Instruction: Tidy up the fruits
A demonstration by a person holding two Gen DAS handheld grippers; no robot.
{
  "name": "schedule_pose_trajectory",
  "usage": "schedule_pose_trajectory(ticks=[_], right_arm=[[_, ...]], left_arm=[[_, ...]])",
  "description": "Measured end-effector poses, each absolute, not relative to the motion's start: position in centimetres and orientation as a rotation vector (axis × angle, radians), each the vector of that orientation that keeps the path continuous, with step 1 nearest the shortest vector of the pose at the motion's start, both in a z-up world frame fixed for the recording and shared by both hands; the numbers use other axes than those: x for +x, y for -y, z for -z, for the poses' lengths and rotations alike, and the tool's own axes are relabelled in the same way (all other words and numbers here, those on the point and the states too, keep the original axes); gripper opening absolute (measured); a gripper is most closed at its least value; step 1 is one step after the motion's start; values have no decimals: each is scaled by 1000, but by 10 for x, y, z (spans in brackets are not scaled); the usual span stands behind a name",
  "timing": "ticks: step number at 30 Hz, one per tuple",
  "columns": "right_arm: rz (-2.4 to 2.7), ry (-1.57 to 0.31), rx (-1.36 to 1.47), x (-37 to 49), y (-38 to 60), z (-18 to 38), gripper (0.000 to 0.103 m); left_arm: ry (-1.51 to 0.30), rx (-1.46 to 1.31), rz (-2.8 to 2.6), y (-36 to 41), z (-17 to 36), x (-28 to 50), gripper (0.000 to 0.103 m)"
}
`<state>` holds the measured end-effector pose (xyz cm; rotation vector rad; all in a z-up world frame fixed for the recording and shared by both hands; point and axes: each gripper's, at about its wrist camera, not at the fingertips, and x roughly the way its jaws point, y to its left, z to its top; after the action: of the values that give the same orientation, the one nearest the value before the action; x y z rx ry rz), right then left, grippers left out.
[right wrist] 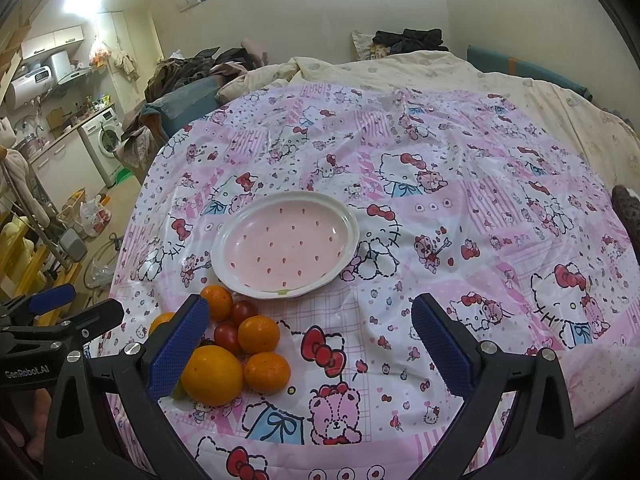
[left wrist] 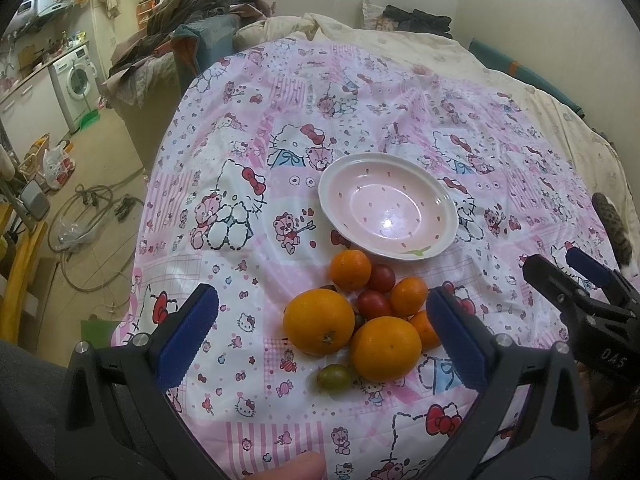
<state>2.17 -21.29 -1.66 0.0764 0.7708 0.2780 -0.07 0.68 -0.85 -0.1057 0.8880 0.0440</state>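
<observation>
Pink plate point(left wrist: 440, 204) empty (fruit pile point(left wrist: 360, 320) just beside it).

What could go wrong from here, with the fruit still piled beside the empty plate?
The oranges and tomatoes touch in a tight pile, so closing on one may nudge its neighbours rolling across the soft, wrinkled sheet. The left gripper is open around several fruits and could catch two. The plate is shallow; round fruit might roll out.

A pink cartoon-print sheet point(left wrist: 360, 128) covers a bed, with a cream quilt point(right wrist: 460, 76) bunched behind it. Clothes point(left wrist: 192, 12) are heaped at the bed's far left, while a washing machine point(left wrist: 78, 80) stands beyond hoses point(left wrist: 88, 216) coiled on the floor.
</observation>
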Motion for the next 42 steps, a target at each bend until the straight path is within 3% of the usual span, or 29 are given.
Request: schedule_pose_trajectory(ticks=[42], right_arm=[[-274,-776,86,23,216,21,103]], left_arm=[[-891,-106,-46,-7,8,0,103]])
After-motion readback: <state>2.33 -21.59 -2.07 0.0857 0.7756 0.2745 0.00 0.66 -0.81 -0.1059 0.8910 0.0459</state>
